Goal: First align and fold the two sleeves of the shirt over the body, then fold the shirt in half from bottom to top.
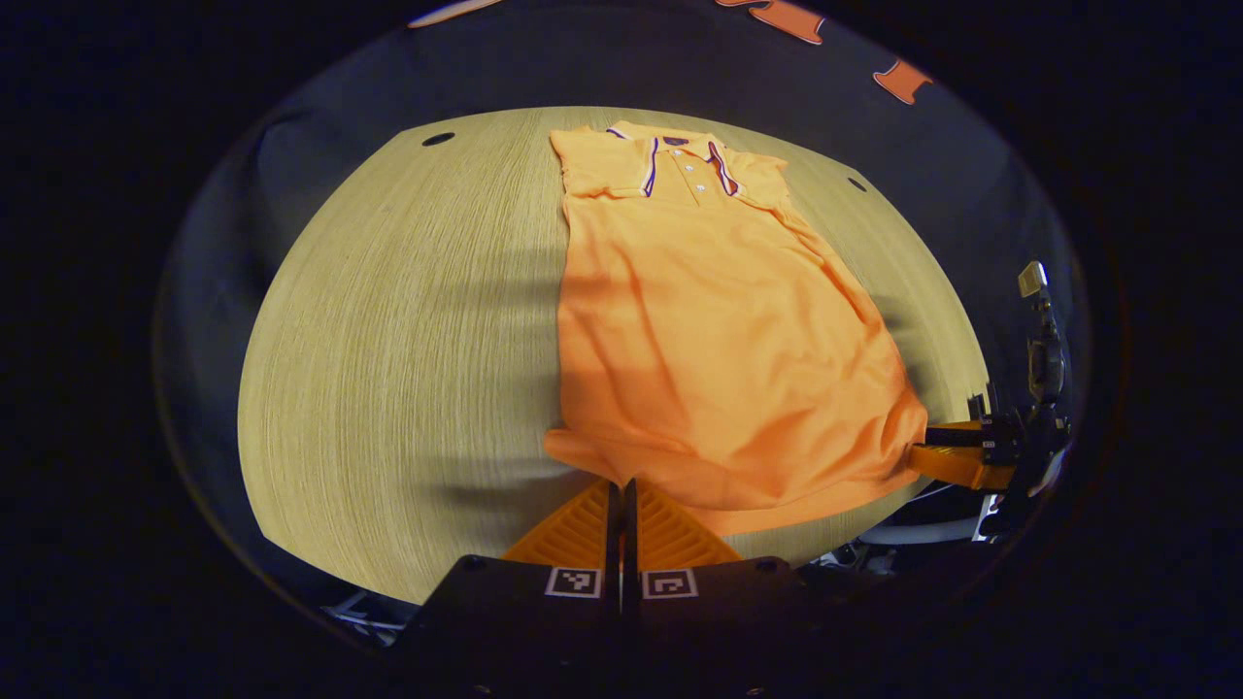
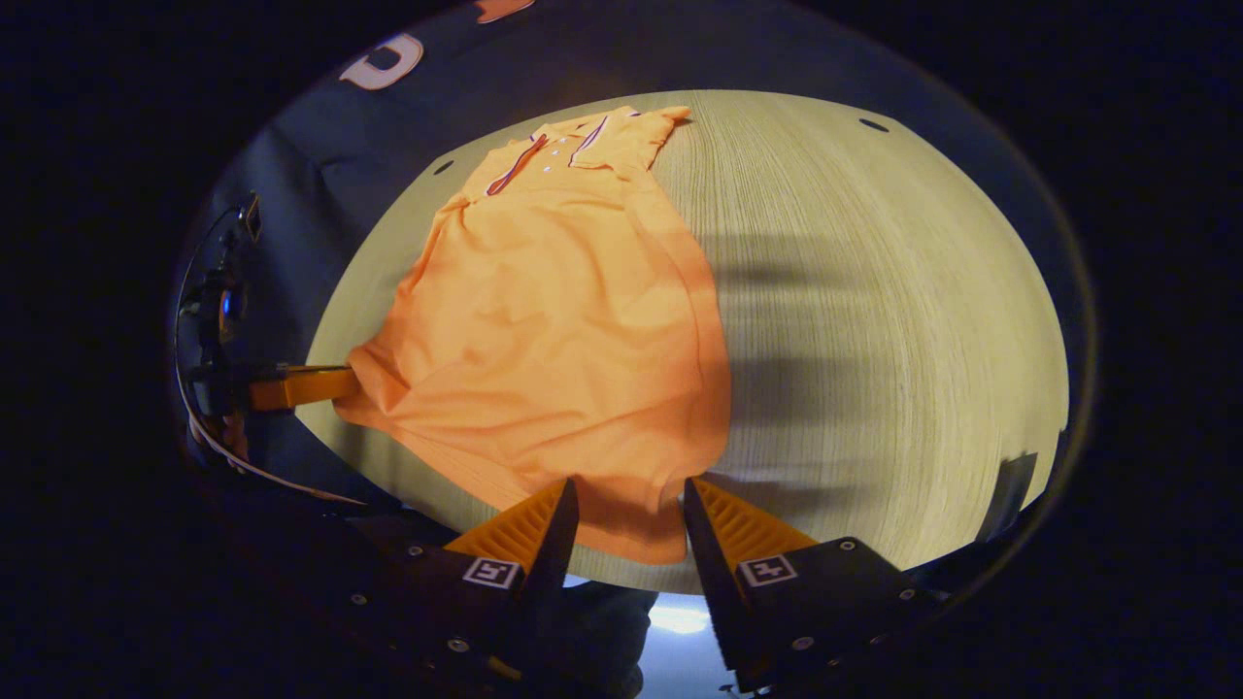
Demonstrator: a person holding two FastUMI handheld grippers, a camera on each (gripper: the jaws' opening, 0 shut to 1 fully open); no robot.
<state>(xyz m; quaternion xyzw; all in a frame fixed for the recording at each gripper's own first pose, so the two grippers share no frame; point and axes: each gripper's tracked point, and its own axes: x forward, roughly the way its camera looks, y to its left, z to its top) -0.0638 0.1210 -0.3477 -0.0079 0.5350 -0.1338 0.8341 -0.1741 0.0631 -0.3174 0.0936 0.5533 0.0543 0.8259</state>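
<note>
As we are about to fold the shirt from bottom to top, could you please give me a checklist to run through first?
1. Sleeves folded over the shirt body: ok, neither sleeve sticks out sideways.
2. Left tool gripping one hem corner: ok, jaws shut at the hem, and the cloth puckers there in the right gripper view.
3. Right tool gripping the other hem corner: not ok, jaws open astride the cloth.
4. Hem flat between the tools: not ok, it is wrinkled.
5. Collar lying flat on the table: ok.
</note>
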